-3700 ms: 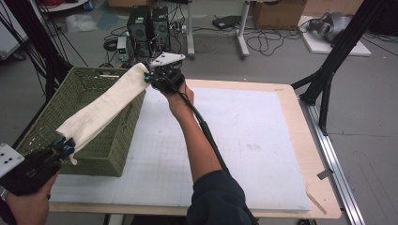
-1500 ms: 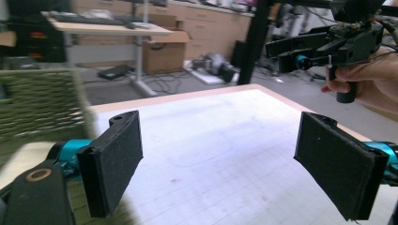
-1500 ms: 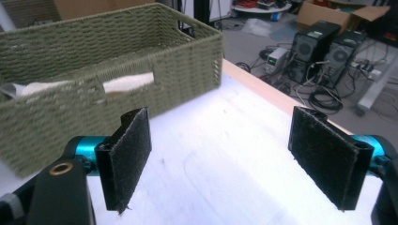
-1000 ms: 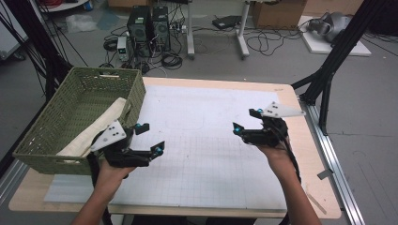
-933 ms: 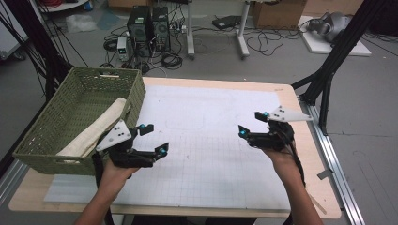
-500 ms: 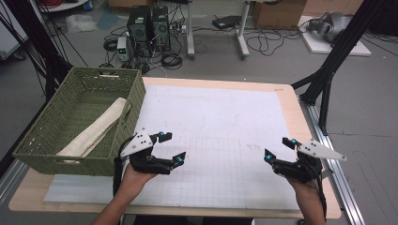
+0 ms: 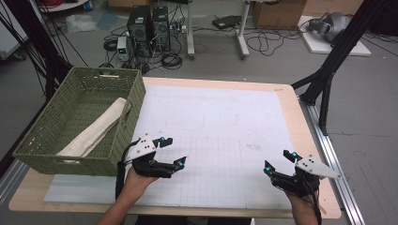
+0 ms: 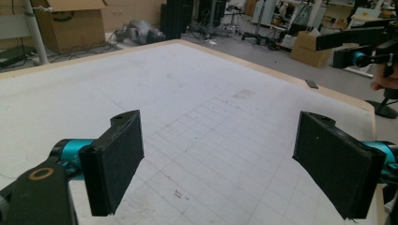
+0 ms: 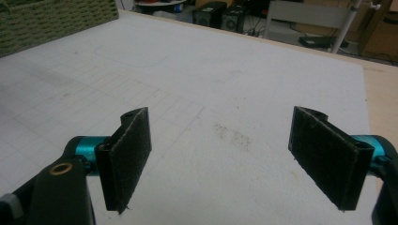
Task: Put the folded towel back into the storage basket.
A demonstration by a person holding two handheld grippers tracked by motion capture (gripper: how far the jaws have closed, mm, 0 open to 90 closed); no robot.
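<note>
A rolled cream cloth (image 7: 96,130) lies diagonally inside the green woven basket (image 7: 44,133) at the table's left. My left gripper (image 7: 172,151) hovers just right of the basket's near corner, open, with nothing between its jaws (image 8: 218,159). My right gripper (image 7: 278,161) is near the table's front right corner, also open and empty (image 9: 225,154). Both hover low over the white gridded mat (image 7: 220,126). The right gripper (image 8: 363,51) appears far off in the left gripper view.
A wooden table edge (image 7: 312,140) borders the mat. A black tripod leg (image 7: 328,70) stands off the table's right side. Computers, cables and boxes sit on the floor beyond the far edge. The basket's corner (image 9: 56,16) appears in the right gripper view.
The cloth, earlier held stretched over the basket, now lies inside it. Both grippers have drawn back toward the table's near edge, open and empty.
</note>
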